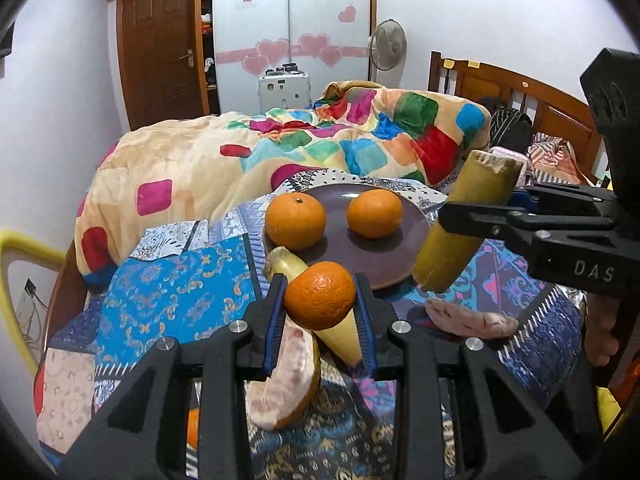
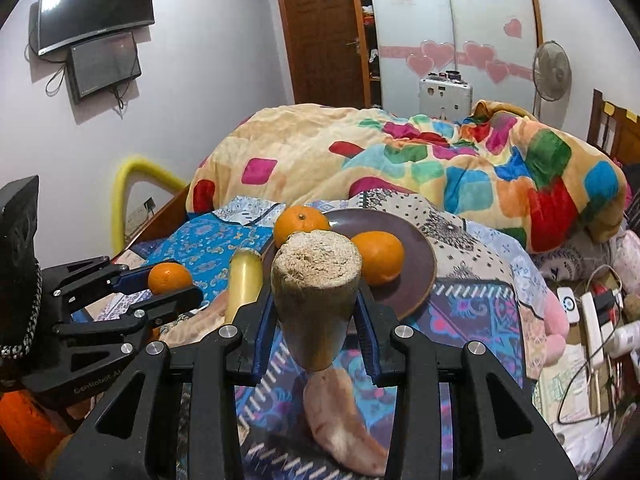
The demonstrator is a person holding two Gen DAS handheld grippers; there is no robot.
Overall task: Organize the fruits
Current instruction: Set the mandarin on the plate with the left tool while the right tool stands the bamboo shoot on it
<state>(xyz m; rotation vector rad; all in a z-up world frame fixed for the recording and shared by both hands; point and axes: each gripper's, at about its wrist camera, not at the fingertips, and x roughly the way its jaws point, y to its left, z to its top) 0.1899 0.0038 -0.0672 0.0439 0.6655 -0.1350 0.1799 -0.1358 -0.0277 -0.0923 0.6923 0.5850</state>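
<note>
Jaws of the left gripper point(image 1: 322, 312) are clamping an orange point(image 1: 320, 295) above the patterned bedspread point(image 1: 176, 292), jaws of the right gripper point(image 2: 316, 320) are squeezing a sugarcane piece point(image 2: 316, 292), and both are seemingly heading for the brown plate point(image 1: 400, 240) beyond, calling for gentle lowering beside its two oranges point(image 1: 295, 221).

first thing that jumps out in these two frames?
Both claws are loaded: the left claw is shut on an orange, the right claw on a sugarcane piece. Just beyond them, a brown plate on the patterned bedspread holds two more oranges.
</note>
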